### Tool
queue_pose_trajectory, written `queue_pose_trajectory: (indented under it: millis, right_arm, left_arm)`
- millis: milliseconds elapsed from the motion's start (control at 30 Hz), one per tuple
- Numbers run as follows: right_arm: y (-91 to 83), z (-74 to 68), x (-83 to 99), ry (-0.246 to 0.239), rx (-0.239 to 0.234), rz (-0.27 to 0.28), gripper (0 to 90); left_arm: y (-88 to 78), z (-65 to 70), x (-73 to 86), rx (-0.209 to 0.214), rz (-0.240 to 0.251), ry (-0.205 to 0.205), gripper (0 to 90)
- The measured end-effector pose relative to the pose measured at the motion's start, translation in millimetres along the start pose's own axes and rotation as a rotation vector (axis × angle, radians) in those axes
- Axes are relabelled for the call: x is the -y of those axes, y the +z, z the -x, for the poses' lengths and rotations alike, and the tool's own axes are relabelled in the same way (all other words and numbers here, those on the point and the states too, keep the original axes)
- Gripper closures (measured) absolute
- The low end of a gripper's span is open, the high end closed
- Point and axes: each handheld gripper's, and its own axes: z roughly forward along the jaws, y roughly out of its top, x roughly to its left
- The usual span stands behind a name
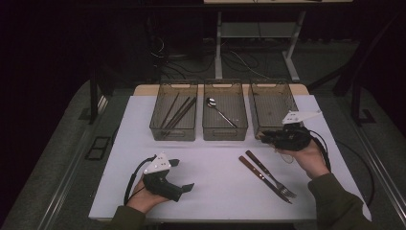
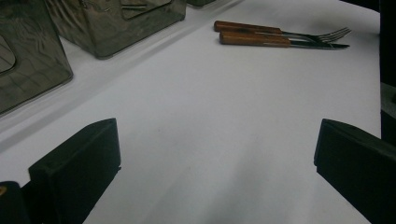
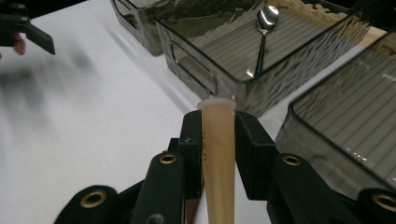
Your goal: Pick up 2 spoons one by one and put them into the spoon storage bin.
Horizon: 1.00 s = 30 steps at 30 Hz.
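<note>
So far the left bin [image 1: 173,111] has chopsticks and the middle bin [image 1: 225,111] a spoon [image 3: 267,19]. Your right gripper [image 3: 218,126] clamps a tan handle [image 3: 218,154] near the right bin [image 1: 271,103]. The left gripper [image 1: 181,175] rests released. Fork [image 1: 270,173] and knife [image 1: 264,178] remain on the table [image 1: 210,191]; nothing blocks.

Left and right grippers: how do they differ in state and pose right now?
The left gripper has its fingers spread wide with bare white table between them; the right gripper has its fingers shut on a tan tapered handle. The left gripper sits low over the table's near edge; the right gripper is by the right-hand bin at the far side. Both are black and hand-held.
</note>
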Motion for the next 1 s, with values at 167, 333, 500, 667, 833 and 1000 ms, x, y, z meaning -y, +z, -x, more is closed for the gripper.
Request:
queue_pose_trajectory:
  millis: [167,333,500,667,833,1000]
  right_arm:
    - [6.9,0.7,-19.4,-0.003,0.003,-0.009,73.4]
    - [16.5,3.6,-39.8,-0.006,0.012,-0.014,73.4]
    - [27.4,8.1,-59.1,0.003,0.021,-0.014,73.4]
    - [40.3,13.4,-74.6,0.02,0.041,-0.022,73.3]
    - [56.2,19.4,-86.5,0.041,0.056,-0.032,73.3]
    - [70.7,24.4,-97.8,0.059,0.078,-0.051,73.3]
  left_arm:
    - [0.4,-3.6,1.3,0.0,-0.012,0.01,0.0]
    - [-2.1,-5.2,1.9,-0.004,-0.017,0.009,0.0]
    - [-3.9,-3.0,0.7,-0.008,-0.007,0.001,0.3]
    - [-2.7,-2.7,1.0,0.0,-0.022,0.011,0.4]
    - [-2.6,-2.4,0.6,0.004,-0.019,0.011,0.5]
    - [-2.9,-2.4,0.1,0.006,-0.026,0.015,0.6]
